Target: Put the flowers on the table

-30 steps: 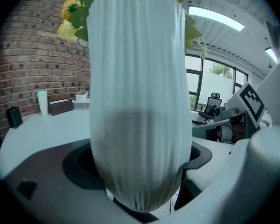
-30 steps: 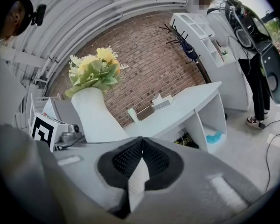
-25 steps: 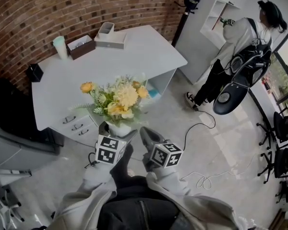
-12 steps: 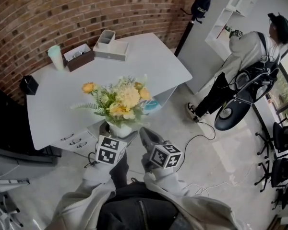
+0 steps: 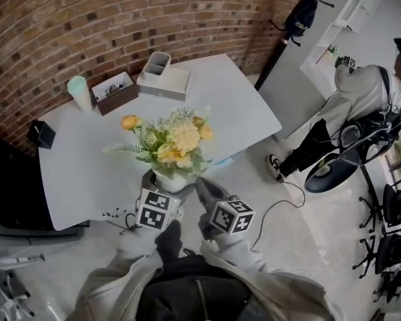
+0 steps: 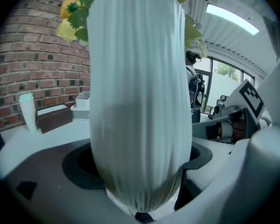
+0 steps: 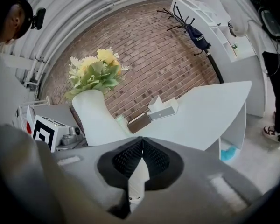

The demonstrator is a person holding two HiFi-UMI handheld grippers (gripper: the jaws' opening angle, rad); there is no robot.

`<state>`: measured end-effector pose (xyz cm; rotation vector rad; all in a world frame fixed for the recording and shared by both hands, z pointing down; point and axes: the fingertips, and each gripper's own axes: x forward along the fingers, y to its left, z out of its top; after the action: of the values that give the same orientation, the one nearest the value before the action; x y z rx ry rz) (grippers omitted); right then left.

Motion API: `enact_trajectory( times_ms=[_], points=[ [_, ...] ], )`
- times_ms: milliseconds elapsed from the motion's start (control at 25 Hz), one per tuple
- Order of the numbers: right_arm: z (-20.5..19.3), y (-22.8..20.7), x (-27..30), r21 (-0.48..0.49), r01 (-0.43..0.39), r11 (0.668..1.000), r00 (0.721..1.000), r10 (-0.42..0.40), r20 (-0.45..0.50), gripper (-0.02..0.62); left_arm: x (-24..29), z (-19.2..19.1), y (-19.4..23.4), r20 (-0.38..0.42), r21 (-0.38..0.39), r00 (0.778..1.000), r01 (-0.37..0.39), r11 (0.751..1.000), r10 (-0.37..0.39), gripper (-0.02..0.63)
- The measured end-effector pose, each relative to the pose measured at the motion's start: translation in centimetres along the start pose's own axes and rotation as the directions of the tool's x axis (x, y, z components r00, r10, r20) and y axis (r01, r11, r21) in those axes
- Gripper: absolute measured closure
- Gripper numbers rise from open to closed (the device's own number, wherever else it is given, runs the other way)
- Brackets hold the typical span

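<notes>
A curved red brick wall [image 5: 87,19] is backing a white desk [image 5: 234,105] that is standing on a grey floor [image 5: 301,233]. Along the desk's far edge, a pale green cup [image 5: 80,92], an open brown box [image 5: 115,91] and a white desk organiser [image 5: 162,77] are sitting in a row, and a small black box [image 5: 40,134] is resting at the left corner. Off to the right, a person in a grey top [image 5: 361,105] is standing by white shelves, near a black coat stand [image 5: 299,19].

The left gripper [image 5: 162,184] is clamping a white ribbed ceramic vase [image 6: 137,101] low on its rounded body, its jaws pressing on both sides. The vase is being held upright in the air at the desk's near edge, not resting on it, and the yellow and cream flowers with green leaves [image 5: 174,139] are spreading above it.

The right gripper [image 5: 204,187] is hovering just beside the vase, its jaws meeting with nothing between them.
</notes>
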<state>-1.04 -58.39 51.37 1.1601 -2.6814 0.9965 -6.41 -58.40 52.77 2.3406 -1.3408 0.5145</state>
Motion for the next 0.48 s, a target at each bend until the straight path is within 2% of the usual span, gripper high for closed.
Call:
enact_trajectory(
  times_ms=[200,480],
  points=[
    [1.8,-1.3,3.0,0.008,0.014,1.0,1.0,-0.013,-0.013,0.595,2.2,1.8,3.0,-0.003,-0.003,1.0,-0.006,1.0,0.006,0.135],
    [5.0,-4.2,5.9,0.01,0.074,0.997,0.997,-0.074,0.025,0.595,5.9,4.1,6.6,0.002,0.013,1.0,0.003,1.0,-0.003,0.135]
  ],
)
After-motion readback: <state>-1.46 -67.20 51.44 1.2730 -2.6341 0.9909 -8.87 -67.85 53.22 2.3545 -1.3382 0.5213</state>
